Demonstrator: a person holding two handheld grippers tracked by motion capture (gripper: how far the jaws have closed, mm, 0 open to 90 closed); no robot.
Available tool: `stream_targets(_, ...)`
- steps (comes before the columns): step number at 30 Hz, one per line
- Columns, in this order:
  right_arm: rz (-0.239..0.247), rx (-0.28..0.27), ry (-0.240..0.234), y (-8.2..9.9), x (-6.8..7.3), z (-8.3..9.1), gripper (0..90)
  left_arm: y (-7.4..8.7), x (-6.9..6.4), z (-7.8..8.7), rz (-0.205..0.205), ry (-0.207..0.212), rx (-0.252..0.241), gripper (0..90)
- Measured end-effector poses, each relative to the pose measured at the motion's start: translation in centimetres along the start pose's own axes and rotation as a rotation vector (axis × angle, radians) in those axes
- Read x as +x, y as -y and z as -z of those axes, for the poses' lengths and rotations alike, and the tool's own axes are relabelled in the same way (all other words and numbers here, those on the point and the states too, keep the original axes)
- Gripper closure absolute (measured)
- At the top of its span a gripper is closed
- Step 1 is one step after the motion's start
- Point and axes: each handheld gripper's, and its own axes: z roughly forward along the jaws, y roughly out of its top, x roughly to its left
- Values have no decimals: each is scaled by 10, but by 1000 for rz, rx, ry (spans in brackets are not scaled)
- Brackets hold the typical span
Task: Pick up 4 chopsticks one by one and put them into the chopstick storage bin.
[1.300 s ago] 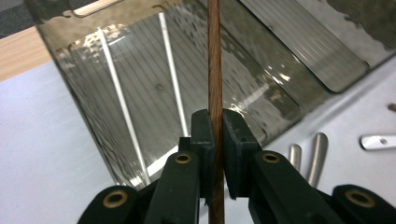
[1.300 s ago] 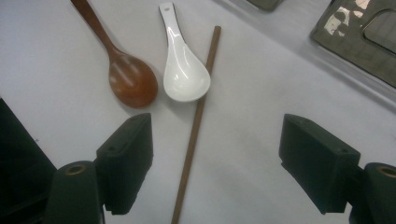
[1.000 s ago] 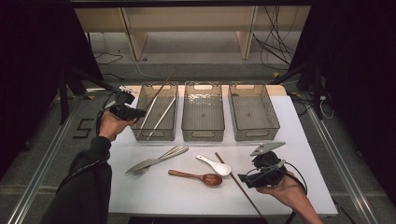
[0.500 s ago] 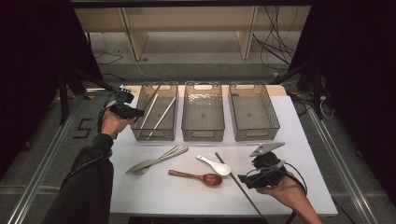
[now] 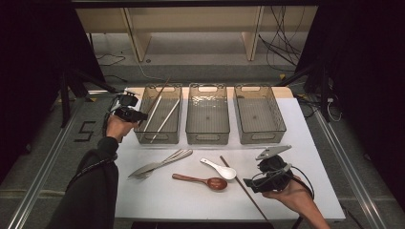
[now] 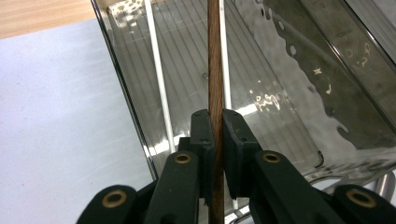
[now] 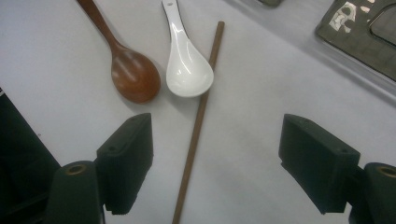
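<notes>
Chopstick point(image 6: 215, 70) clamped in left tool point(image 6: 218, 135), slanted over left bin point(image 5: 143, 136), tip beyond far rim; held so for dropping beside two pale sticks point(image 5: 165, 119) already inside. Near edge: right tool point(image 7: 217, 163) held apart above second chopstick point(image 7: 198, 121) on tabletop point(image 5: 191, 200), judged next pick. Brown spoon point(image 5: 203, 181), white spoon point(image 5: 219, 168), metal cutlery point(image 5: 160, 163) left mid-tabletop; middle bin point(image 5: 207, 138), right bin point(image 5: 279, 129) likely reserved for them.

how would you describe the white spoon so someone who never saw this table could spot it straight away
Start at the white table with three clear bins along its far edge, then look at the loose cutlery lying in front of them. The white spoon lies beside a brown wooden spoon, its bowl touching a brown chopstick. It is the short, glossy white, deep-bowled piece.
</notes>
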Motion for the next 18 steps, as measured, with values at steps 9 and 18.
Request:
stream_targets(9,-3,2,-1,0,0,0,271,-3,-7,6,17,20,-20,597)
stream_targets(18,-2,7,3,0,0,-1,271,5,-30,25,16,107,-71,300)
